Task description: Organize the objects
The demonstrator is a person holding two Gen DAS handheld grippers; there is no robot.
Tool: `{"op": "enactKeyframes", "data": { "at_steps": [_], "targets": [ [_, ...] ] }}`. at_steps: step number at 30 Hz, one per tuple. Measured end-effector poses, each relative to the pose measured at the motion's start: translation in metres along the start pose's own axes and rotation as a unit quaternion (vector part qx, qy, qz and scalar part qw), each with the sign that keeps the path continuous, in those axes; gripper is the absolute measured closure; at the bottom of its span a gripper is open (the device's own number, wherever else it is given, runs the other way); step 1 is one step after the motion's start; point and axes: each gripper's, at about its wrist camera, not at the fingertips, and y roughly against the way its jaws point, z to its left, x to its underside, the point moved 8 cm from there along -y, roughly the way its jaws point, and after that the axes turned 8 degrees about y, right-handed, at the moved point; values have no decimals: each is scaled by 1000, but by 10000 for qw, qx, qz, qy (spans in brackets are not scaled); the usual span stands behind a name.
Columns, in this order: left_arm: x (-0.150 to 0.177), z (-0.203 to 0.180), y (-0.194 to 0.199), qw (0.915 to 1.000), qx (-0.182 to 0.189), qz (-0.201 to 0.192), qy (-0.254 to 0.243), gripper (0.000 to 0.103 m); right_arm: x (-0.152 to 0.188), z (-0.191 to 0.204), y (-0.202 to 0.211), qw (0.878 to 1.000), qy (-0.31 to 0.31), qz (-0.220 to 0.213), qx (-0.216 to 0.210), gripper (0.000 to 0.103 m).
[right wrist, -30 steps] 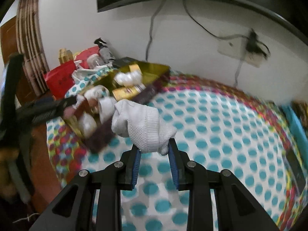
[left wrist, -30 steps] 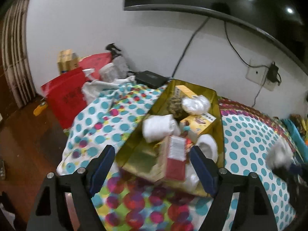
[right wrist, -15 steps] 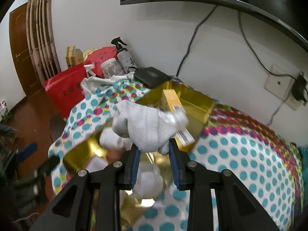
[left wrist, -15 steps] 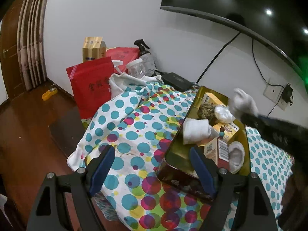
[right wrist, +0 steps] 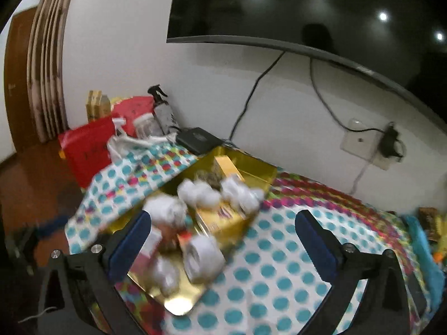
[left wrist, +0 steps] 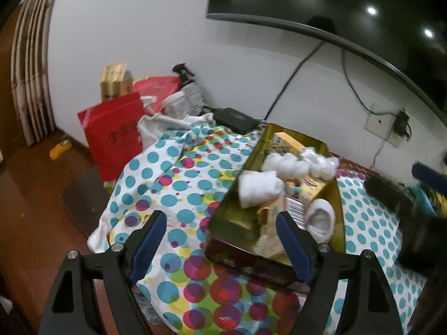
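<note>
A gold tin box stands on a polka-dot cloth. It holds several rolled white socks, a yellow carton and small packets. One white sock lies on top near the box's far end. My left gripper is open and empty in front of the box's near left corner. My right gripper is open and empty above the box's right side. Its dark body shows at the right of the left wrist view.
A red bag, a spray bottle, a plastic jar and a cardboard box stand at the table's far left by the wall. A black device lies behind the tin. Wood floor lies left.
My right gripper has opened and let go of the white sock, which now lies in the tin box. The right gripper has drawn back. The left gripper stayed open.
</note>
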Motion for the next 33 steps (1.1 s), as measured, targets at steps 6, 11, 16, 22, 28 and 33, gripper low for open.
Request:
{"op": "enactKeyframes", "data": {
  "at_steps": [6, 11, 16, 22, 28, 33],
  "targets": [
    [4, -17, 24, 9988, -262, -208, -359, 18, 22, -40, 36, 9959, -94, -1, 905, 0],
    [9, -18, 50, 9970, -568, -399, -351, 18, 22, -71, 72, 9935, -675, 21, 914, 0],
    [17, -20, 79, 9895, -1152, -625, -609, 18, 28, -51, 89, 9945, -408, 54, 966, 0],
    [24, -8, 86, 9931, -1010, -445, -398, 18, 26, -28, 97, 9955, -274, 25, 903, 0],
    [33, -19, 72, 9952, -888, -166, -368, 18, 20, -13, 87, 9973, -104, -19, 729, 0],
    [38, -22, 68, 9964, -754, -55, -379, 18, 27, -11, 64, 9984, -180, 142, 510, 0]
  ]
}}
